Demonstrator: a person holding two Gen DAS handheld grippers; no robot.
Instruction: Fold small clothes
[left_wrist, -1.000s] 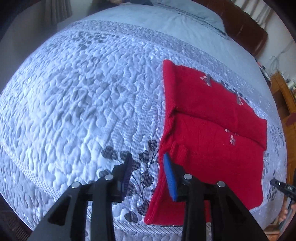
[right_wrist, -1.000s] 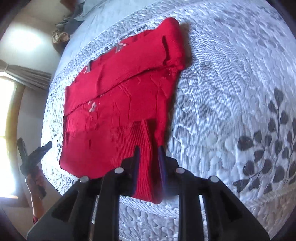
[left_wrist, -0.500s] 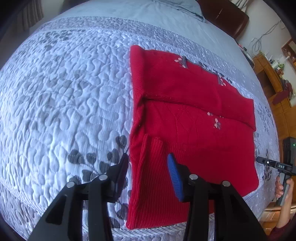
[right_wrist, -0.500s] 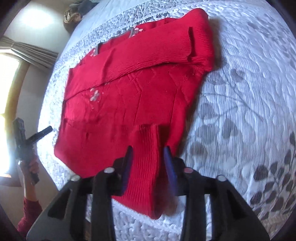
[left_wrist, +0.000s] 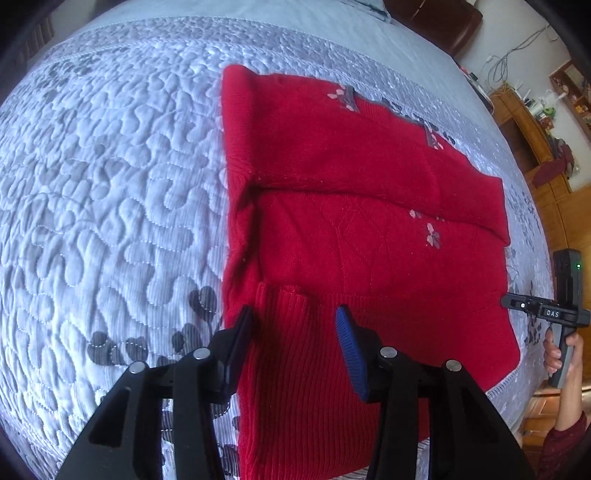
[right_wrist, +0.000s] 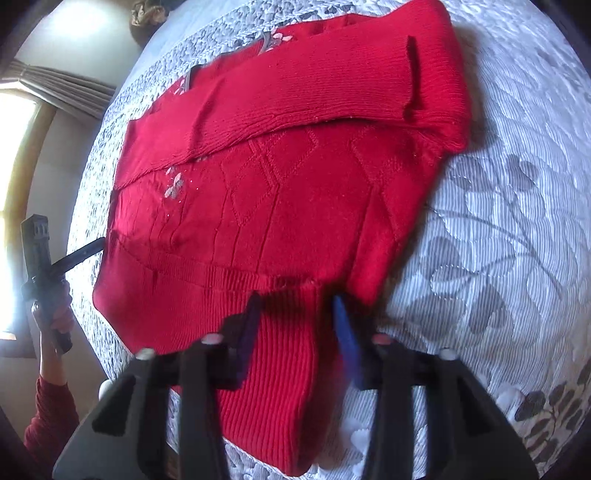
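Note:
A red knit sweater lies flat on the quilted bedspread, with one sleeve folded across its far part. In the left wrist view my left gripper hovers open over a ribbed cuff at the sweater's near left corner, and the pads do not press it. In the right wrist view my right gripper is blurred. Its jaws are closing with a ribbed sleeve end between them, and a gap still shows beside the blue pad.
The grey-white quilted bedspread surrounds the sweater, and its edge runs close below both grippers. A hand in a dark red sleeve holds the other gripper at the sweater's right edge. Wooden furniture stands beyond the bed, with a window to one side.
Both grippers have sunk closer to the sweater. The left one shifted from the bedspread's edge to over the ribbed cuff. The right jaws, narrow on fabric a second ago, now stand wider around the sleeve end.

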